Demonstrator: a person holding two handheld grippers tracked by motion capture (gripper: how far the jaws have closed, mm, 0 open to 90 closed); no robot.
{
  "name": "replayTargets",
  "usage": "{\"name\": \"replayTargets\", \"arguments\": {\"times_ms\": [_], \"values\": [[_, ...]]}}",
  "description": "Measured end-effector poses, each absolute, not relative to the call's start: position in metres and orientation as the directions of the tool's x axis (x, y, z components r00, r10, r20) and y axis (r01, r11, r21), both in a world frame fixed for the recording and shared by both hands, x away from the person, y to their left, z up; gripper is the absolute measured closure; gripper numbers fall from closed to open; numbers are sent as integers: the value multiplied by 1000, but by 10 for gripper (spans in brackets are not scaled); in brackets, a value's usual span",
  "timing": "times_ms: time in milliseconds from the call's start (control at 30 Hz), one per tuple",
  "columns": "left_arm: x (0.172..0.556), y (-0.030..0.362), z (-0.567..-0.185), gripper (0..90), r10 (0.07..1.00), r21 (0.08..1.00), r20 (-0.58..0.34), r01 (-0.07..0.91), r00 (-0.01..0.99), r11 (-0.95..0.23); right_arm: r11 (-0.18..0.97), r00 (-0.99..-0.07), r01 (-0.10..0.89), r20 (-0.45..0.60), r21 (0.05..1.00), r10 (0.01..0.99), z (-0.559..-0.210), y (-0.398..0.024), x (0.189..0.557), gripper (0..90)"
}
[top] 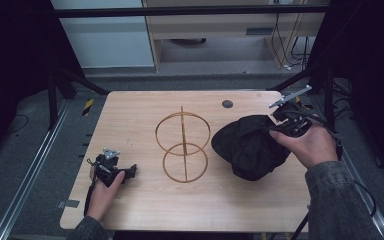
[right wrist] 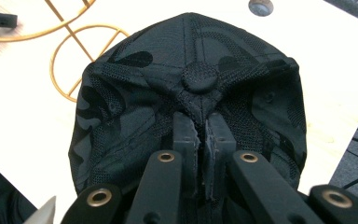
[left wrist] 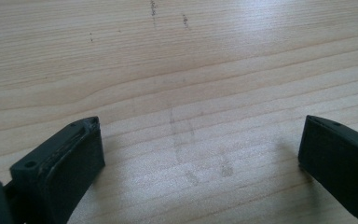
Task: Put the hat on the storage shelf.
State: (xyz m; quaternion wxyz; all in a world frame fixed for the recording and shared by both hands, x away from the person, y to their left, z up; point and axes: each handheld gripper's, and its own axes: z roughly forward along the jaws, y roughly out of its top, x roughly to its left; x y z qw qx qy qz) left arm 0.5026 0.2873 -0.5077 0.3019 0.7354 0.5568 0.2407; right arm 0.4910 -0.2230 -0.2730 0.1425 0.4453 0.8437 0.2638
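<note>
A black camouflage cap (top: 250, 145) hangs just above the right side of the wooden table (top: 145, 200). My right gripper (top: 280, 127) is shut on the cap (right wrist: 191, 93), pinching its crown fabric just below the top button between the two jaws (right wrist: 204, 133). A gold wire stand (top: 183, 146) made of two rings on an upright rod stands in the middle of the table, left of the cap. My left gripper (top: 130, 171) rests low at the front left, jaws apart over bare wood (left wrist: 200, 140), nothing between them.
A small dark round grommet (top: 227, 104) sits in the tabletop behind the cap. Black frame struts rise at both back corners. The gold wire stand (right wrist: 74, 60) lies beyond the cap in the right gripper view.
</note>
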Motion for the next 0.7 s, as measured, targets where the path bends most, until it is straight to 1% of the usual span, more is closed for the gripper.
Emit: {"name": "replayTargets", "arguments": {"times_ms": [333, 700], "values": [[502, 287, -508, 0, 964, 712, 18, 673, 265, -198, 441, -553, 659, -5, 610, 833, -256, -223, 489, 856], [502, 287, -508, 0, 964, 712, 18, 673, 267, -199, 379, -513, 632, -1, 677, 858, -237, -231, 481, 859]]}}
